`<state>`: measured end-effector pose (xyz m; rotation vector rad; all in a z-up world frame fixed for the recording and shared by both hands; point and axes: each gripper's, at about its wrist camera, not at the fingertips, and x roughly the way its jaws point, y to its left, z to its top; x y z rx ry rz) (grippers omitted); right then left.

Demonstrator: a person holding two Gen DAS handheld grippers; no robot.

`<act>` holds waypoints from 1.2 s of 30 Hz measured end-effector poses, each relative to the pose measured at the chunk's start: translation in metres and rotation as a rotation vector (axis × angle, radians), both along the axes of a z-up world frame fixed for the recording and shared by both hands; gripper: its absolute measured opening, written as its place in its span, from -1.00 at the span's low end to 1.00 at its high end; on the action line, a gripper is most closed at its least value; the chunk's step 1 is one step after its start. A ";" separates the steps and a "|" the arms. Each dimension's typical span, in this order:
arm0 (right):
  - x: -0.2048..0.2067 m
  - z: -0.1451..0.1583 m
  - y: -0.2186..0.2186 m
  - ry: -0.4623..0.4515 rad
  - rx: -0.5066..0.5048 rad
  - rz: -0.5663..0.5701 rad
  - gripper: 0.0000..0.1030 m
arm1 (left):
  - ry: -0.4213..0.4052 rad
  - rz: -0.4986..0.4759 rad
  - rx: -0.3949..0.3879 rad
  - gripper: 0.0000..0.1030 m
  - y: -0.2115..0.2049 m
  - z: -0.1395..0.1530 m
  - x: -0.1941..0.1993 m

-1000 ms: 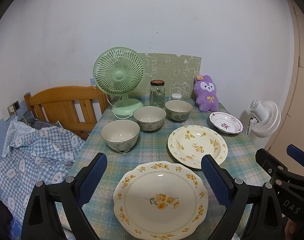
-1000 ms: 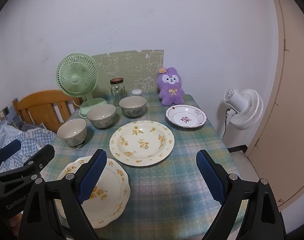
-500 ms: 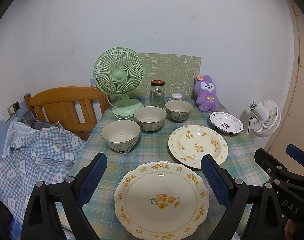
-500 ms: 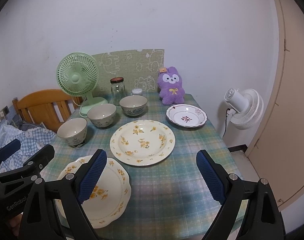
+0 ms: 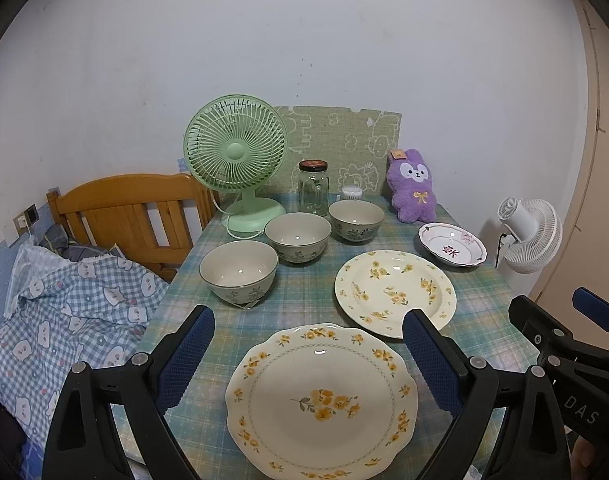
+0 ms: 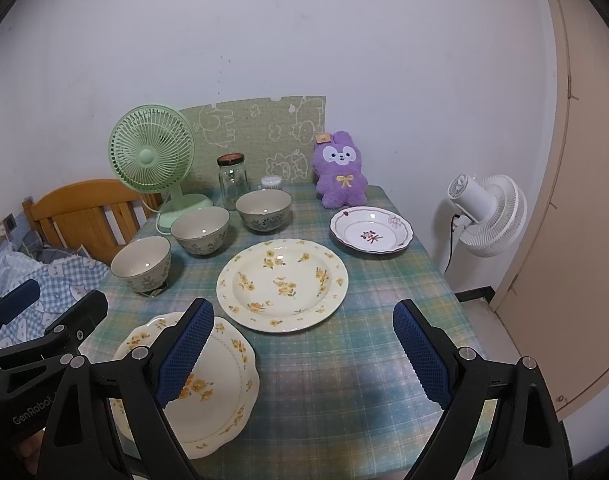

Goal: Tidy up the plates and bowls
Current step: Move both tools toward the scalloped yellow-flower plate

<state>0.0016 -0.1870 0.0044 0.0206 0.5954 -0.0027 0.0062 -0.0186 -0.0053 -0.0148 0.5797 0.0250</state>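
Scalloped plate (image 5: pixel 322 398): cream with yellow flowers, flat on the table (image 6: pixel 344 380) at its near edge; in the right wrist view the near-left rim is hidden behind a finger.
Round plate (image 6: pixel 282 284): cream with yellow flowers, mid-table, just beyond the scalloped plate, apart from it.
Small dish (image 6: pixel 371 230): white, dark rim, red motif in the well; near the right edge, beside the round plate.
Bowls: three in a diagonal row along the left edge: near bowl (image 5: pixel 239 270), middle bowl (image 5: pixel 297 237), far bowl (image 5: pixel 356 220). All upright, unstacked.
Left gripper (image 5: pixel 308 344): jaws wide apart, nothing held, above the scalloped plate.
Right gripper (image 6: pixel 303 338): jaws wide apart, nothing held, above the near edge.
Writing: "DAS" on the right gripper body in the left view, cut off; "GenRobot" on the left gripper body in the right view.
Far edge: green desk fan (image 5: pixel 236 160), glass jar (image 5: pixel 313 188) with dark lid, small white container (image 5: pixel 351 192) partly hidden by the far bowl, purple plush rabbit (image 6: pixel 340 168) with an unreadable tag.
Surroundings: white fan (image 6: pixel 486 214) beyond the right edge; wooden headboard (image 5: pixel 128 210) and checked bedding (image 5: pixel 76 308) beyond the left edge.
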 end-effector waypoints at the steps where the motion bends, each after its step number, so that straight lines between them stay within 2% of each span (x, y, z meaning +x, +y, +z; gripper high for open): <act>1: 0.001 0.000 0.000 0.002 0.000 0.001 0.81 | 0.001 0.001 0.000 0.87 -0.001 0.000 0.000; 21: -0.001 -0.002 -0.001 0.017 0.005 0.027 0.80 | 0.014 0.022 0.002 0.82 -0.004 -0.002 -0.005; 36: 0.018 -0.005 0.025 0.082 0.010 0.079 0.73 | 0.075 0.073 0.000 0.62 0.012 -0.006 0.007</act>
